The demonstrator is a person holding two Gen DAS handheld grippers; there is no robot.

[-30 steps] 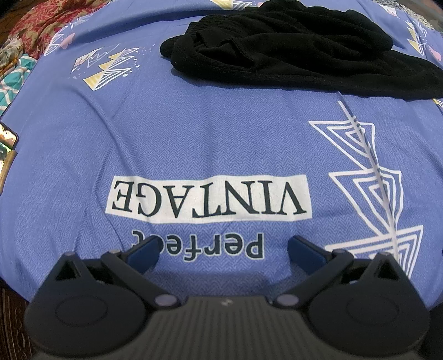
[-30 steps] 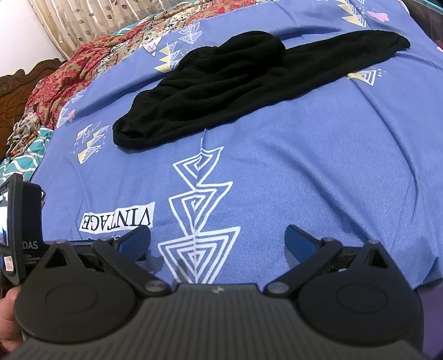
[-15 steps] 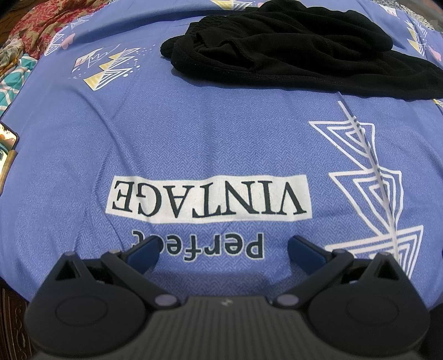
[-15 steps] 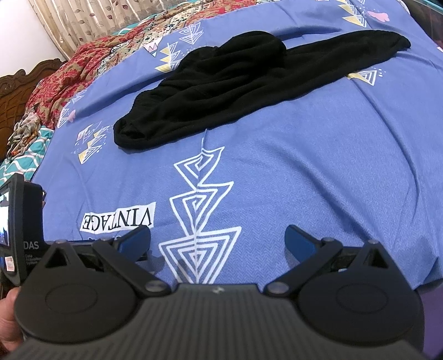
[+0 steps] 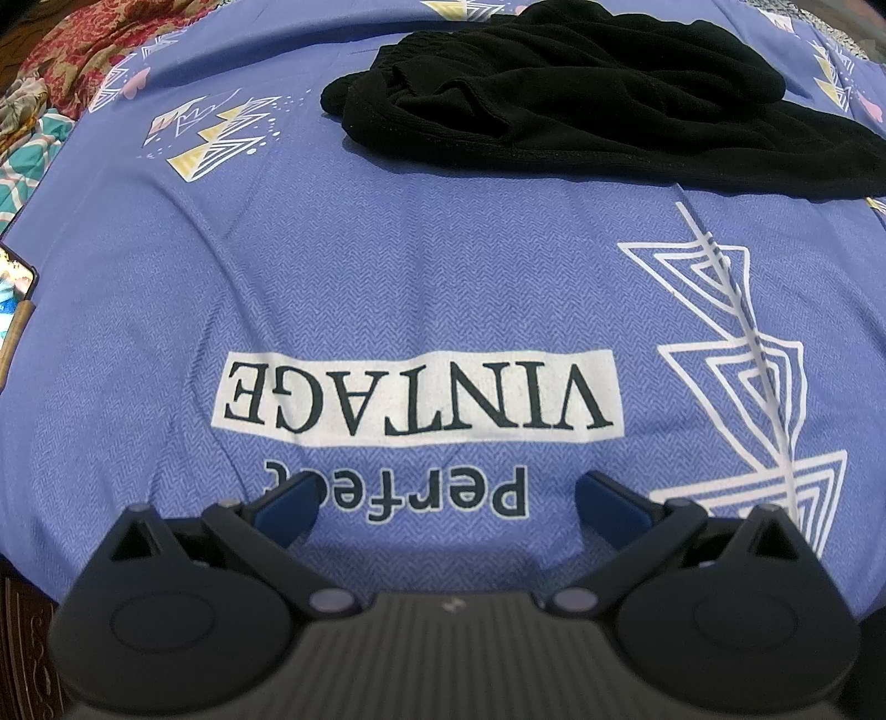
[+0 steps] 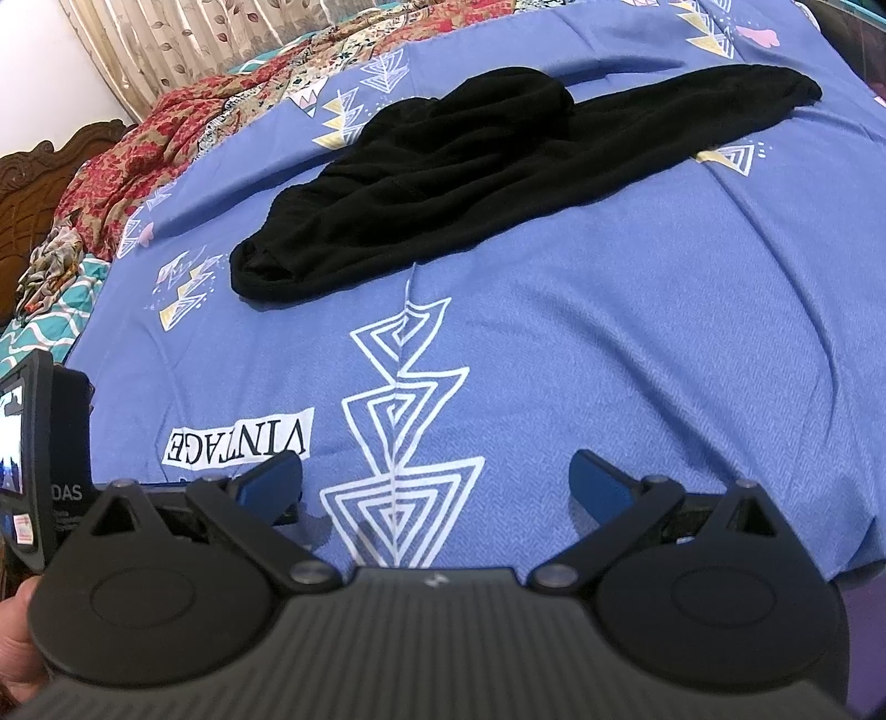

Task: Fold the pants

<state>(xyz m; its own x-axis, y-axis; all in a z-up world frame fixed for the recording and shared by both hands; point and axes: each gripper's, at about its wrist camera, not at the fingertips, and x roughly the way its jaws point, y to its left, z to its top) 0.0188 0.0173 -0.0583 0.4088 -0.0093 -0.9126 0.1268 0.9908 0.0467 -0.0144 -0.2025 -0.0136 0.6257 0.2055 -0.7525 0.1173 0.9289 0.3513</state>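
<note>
1. a pair of black, soft knit pants [image 6: 487, 183] lies crumpled on a blue-violet printed bedsheet [image 6: 637, 343], stretched slantwise from a bunched end at the near left to a narrow leg end at the far right.
2. in the left wrist view the same pants [image 5: 581, 111] fill the top of the frame, the bunched, rumpled end to the left with a stitched hem along the near edge.
3. the left gripper [image 5: 446, 501] hangs low over the sheet near the bed's near edge, its two blue-tipped fingers [image 5: 285, 501] spread wide with nothing between them; it is well apart from the pants.
4. just past the left fingers the sheet carries an upside-down white "vintage" label [image 5: 415, 396] with the word "perfect" below it.
5. the right gripper [image 6: 437, 482] is likewise spread wide and holds nothing, over a white spiral-triangle print [image 6: 401, 443] on the sheet, well short of the pants.
6. at the left edge of the right wrist view stands a black device with a small lit screen [image 6: 27, 448], and part of a person's hand [image 6: 16, 637] shows below it.
7. a red floral patterned blanket [image 6: 138, 160] lies heaped beyond the sheet at the far left, beside a dark carved wooden headboard [image 6: 39, 183] and beige leaf-print curtains [image 6: 183, 39].
</note>
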